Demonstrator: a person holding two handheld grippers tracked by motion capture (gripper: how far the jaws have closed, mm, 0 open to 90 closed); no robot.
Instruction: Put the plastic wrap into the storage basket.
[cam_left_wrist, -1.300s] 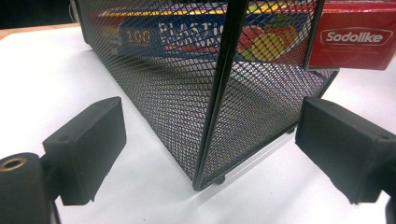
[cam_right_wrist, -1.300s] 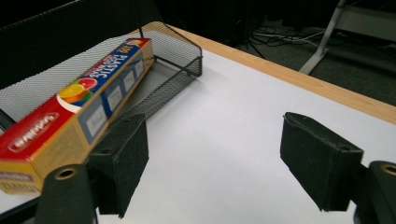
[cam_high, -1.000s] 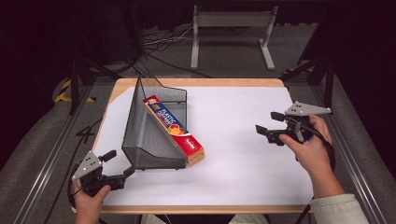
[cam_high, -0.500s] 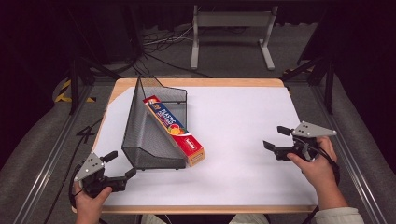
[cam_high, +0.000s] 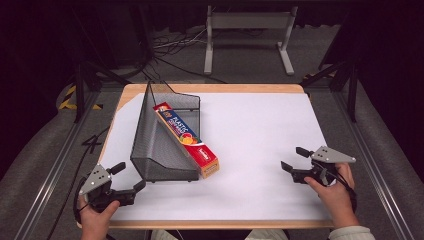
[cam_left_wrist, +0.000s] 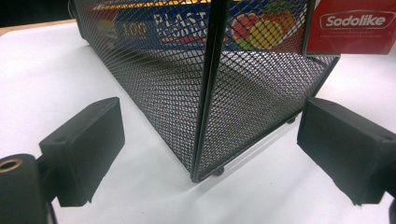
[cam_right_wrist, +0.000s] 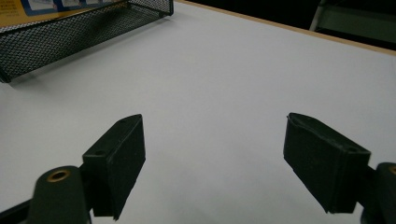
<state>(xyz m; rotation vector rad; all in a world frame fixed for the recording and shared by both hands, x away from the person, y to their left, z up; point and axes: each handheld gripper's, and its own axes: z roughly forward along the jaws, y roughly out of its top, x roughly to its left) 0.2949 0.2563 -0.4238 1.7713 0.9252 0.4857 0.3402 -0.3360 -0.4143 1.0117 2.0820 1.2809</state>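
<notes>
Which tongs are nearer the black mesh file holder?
Left. The left tongs sit open just off the mesh file holder at its near corner; the right tongs rest open far across the white table.

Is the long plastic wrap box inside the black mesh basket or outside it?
Partly inside: long colourful box lies in black mesh basket, red end sticking out.

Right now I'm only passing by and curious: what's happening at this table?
A person sits at a white-topped table with a two-jaw gripper in each hand. A black mesh file holder lies on it with a long box of plastic wrap resting inside, one end sticking out toward the person. The left gripper points at the holder's near corner, jaws open and just short of it. The right gripper is off to the side above bare table, jaws open and holding nothing.
</notes>
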